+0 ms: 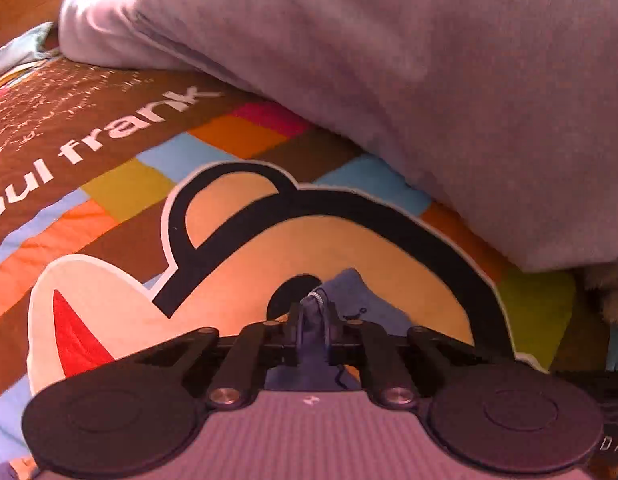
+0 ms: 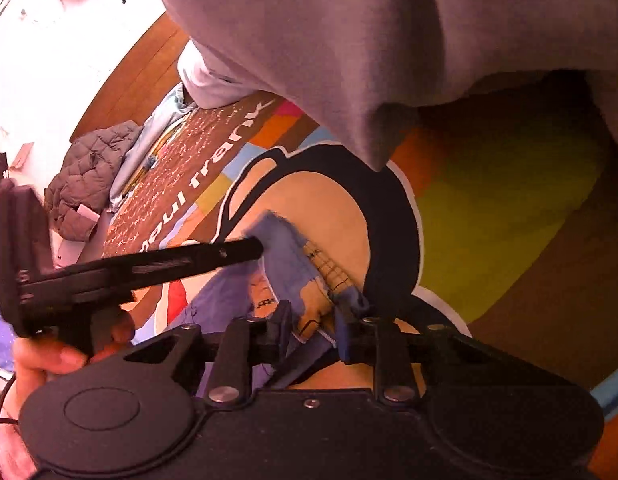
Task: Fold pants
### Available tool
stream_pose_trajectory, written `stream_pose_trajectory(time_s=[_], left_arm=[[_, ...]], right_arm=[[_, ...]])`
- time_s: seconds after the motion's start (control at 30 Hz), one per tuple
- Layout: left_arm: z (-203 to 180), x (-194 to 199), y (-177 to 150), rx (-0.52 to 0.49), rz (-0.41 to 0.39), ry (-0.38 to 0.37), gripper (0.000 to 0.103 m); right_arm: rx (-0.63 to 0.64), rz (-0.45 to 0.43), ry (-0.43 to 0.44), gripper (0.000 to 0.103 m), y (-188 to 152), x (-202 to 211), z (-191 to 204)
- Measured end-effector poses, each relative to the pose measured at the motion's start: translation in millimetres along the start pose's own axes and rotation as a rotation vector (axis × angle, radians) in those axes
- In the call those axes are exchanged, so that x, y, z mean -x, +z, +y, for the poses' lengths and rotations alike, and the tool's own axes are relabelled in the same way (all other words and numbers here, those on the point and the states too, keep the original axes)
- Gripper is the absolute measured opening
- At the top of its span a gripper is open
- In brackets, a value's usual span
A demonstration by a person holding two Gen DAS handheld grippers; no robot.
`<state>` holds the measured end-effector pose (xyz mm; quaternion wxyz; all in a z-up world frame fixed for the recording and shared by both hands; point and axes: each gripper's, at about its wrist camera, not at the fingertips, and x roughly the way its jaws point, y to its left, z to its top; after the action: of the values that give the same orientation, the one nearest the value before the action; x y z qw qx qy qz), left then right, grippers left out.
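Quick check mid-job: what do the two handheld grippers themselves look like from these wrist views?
The left gripper has a ribbed lilac-grey body, black linkage arms with silver rivets and two round black discs. The right gripper has the same build with a black body. A thin black cable runs by the hand.

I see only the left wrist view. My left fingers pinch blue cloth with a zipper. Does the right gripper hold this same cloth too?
Observer: Yes, the right gripper has the blue pants between its fingers, near the zipper.
Operator: Where does my left gripper grip them?
Observer: The left gripper pinches a corner farther away than the right one.
Operator: Anything else nearby?
Observer: A grey quilted jacket lies crumpled beside the bedspread.
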<state>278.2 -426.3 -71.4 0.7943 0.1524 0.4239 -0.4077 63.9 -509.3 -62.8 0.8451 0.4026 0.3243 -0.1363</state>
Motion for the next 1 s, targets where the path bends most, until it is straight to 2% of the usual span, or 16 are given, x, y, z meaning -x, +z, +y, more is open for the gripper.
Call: stream_pose_trajectory(time_s=[0.07,0.17,0.3,0.4,0.43,0.47,0.5,0.53,0.57,0.6,0.67,0.83,0.87,0.9,0.97,1.0], left_arm=[[1,9,-2,0.041,-0.052,-0.010,0.003],[0,17,-3,0.078,-0.106,-0.007,0.003],[-7,-1,0,0.066,-0.050,0.017,0.004],[-6,-1,-2,0.087,-0.051,0.035,0.008],[-4,5,-3,0.110,-0.057,0.036,0.015],[0,13,-5,0.134,-0.067,0.037,0.035],[4,26,-9,0.167,-0.093,0.041,0.048],[10,38,-15,0.197,-0.121,0.045,0.072],[16,53,-23,0.227,-0.150,0.048,0.082],[23,65,-32,0.247,-0.163,0.049,0.082],[37,88,-54,0.280,-0.154,0.067,0.082],[76,134,-133,0.343,-0.063,0.239,0.084],[84,140,-150,0.368,-0.030,0.268,0.084],[93,145,-168,0.401,0.005,0.288,0.084],[104,168,-200,0.413,-0.031,0.257,0.083],[106,181,-211,0.413,-0.036,0.255,0.083]], right_arm=[[0.033,-0.020,-0.002,0.010,-1,3,3],[0.078,-0.069,-0.017,0.009,-4,10,9],[0.092,-0.109,-0.061,0.008,-4,13,10],[0.094,-0.056,-0.083,0.011,-3,5,8],[0.096,-0.027,-0.083,0.012,-3,1,8],[0.088,-0.022,-0.086,0.013,-2,0,7],[0.082,-0.028,-0.087,0.015,-2,2,6],[0.088,-0.038,-0.088,0.018,-2,5,7],[0.104,-0.055,-0.096,0.030,-2,8,10],[0.126,-0.078,-0.108,0.051,-3,11,13],[0.190,-0.098,-0.098,0.077,-3,15,21],[0.419,-0.149,-0.072,0.077,-16,23,52],[0.448,-0.137,-0.046,0.081,-19,22,57],[0.460,-0.094,-0.009,0.089,-21,18,60],[0.410,0.056,0.071,0.094,-23,2,60],[0.339,0.128,0.098,0.096,-23,-8,56]])
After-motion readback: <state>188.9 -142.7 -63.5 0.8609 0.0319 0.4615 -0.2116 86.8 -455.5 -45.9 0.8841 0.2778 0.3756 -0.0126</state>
